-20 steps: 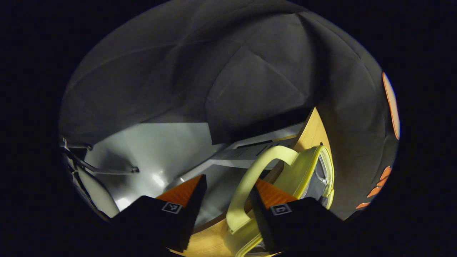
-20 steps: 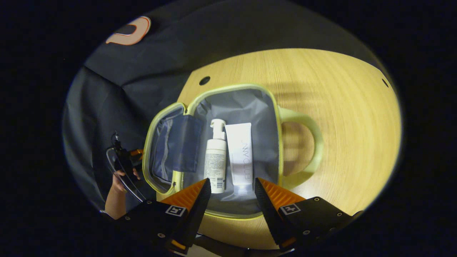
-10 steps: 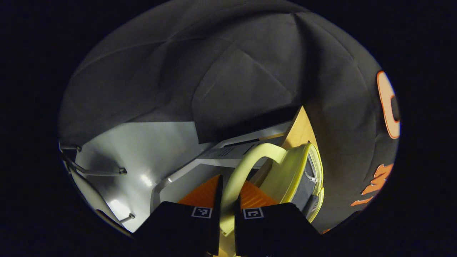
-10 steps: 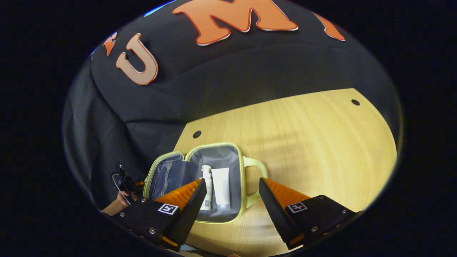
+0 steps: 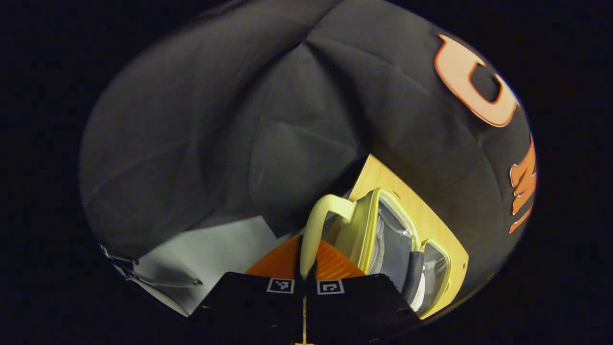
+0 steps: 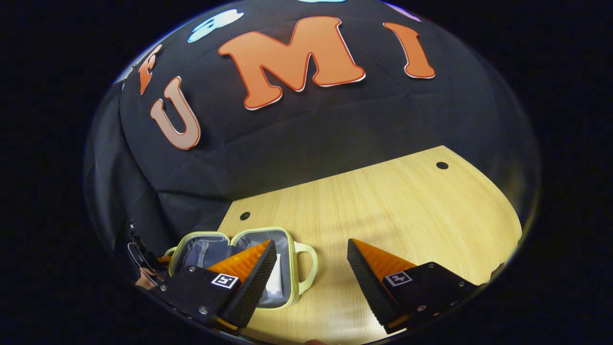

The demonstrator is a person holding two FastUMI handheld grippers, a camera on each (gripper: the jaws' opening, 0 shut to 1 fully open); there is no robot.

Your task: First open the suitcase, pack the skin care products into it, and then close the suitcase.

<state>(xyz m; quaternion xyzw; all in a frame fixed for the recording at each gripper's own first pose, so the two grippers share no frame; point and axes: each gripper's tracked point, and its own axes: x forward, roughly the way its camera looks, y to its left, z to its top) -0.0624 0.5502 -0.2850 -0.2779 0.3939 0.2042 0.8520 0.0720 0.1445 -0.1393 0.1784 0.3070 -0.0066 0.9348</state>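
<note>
Left tongs (image 5: 304, 282) clenched on the lid handle (image 5: 313, 225), right tongs (image 6: 311, 268) spread wide and empty.

The left tongs pinch the handle of the pale-green suitcase (image 6: 239, 268), likely to swing the lid (image 5: 378, 239) over; it stands tilted up above the products (image 6: 274, 282) inside. The right tongs hang apart above the wooden surface (image 6: 383, 201), clear of the lid's path. A second ago the left tongs were open around the handle and the right hovered close over the open case.

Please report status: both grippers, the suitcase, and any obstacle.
Left gripper shut on lid handle, lid half raised. Right gripper open, above table. Suitcase open, products inside. No obstacle seen.
</note>
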